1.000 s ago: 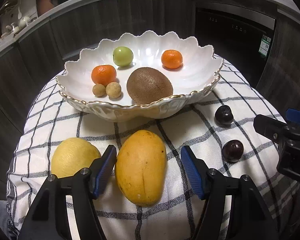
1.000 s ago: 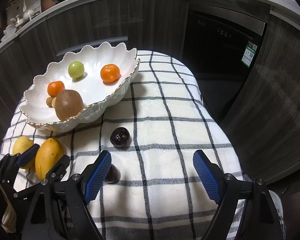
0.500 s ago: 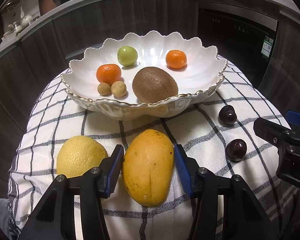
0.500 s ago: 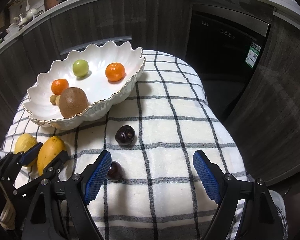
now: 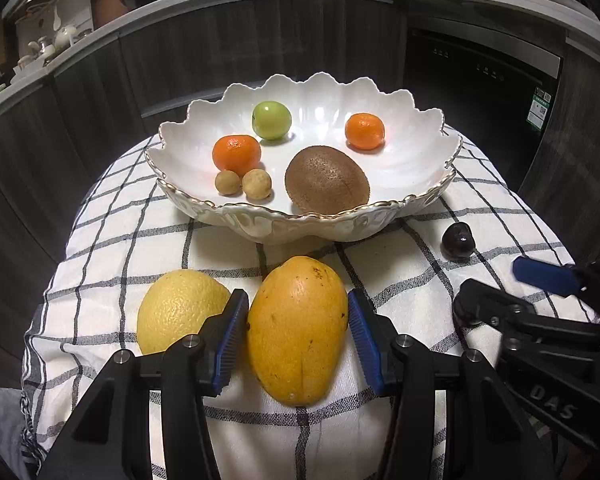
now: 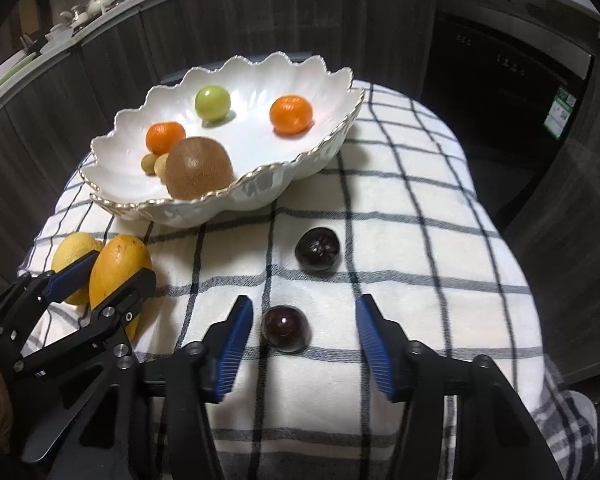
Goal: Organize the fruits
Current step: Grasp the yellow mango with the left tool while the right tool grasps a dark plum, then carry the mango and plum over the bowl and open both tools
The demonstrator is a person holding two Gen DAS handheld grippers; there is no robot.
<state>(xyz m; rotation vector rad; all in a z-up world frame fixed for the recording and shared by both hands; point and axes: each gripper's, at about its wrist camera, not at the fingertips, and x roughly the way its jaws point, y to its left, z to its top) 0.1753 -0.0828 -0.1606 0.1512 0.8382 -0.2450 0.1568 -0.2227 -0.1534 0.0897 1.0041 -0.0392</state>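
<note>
Your left gripper [image 5: 298, 326] has its 2 blue pads closed against the flanks of the mango [image 5: 298, 330], which lies on the checked cloth [image 5: 400, 280] in front of the scalloped white bowl [image 5: 300, 222]. Both pads look to be touching the skin at the fruit's widest part. The lemon [image 5: 178, 310] sits just beside the left pad, touching or nearly so, so mind it as you lift.

The mango is likely the heaviest piece here, with smooth, slightly slippery skin and soft flesh that bruises. Your hold across the belly near the middle is the right place; squeeze only enough to stop it sliding, and keep it level.

Your right gripper [image 6: 302, 336] is spread wide around the nearer dark plum [image 6: 285, 328], with neither pad touching it. A second plum [image 6: 317, 254] lies farther on, toward the bowl. These are small, round, glossy and light, so they will probably roll or squirt out. Centre the pads on the plum's widest girth and close slowly.

The bowl already holds a kiwi [image 5: 327, 180], 2 tangerines, a green fruit and 2 small tan ones; the open space is at its right.
</note>
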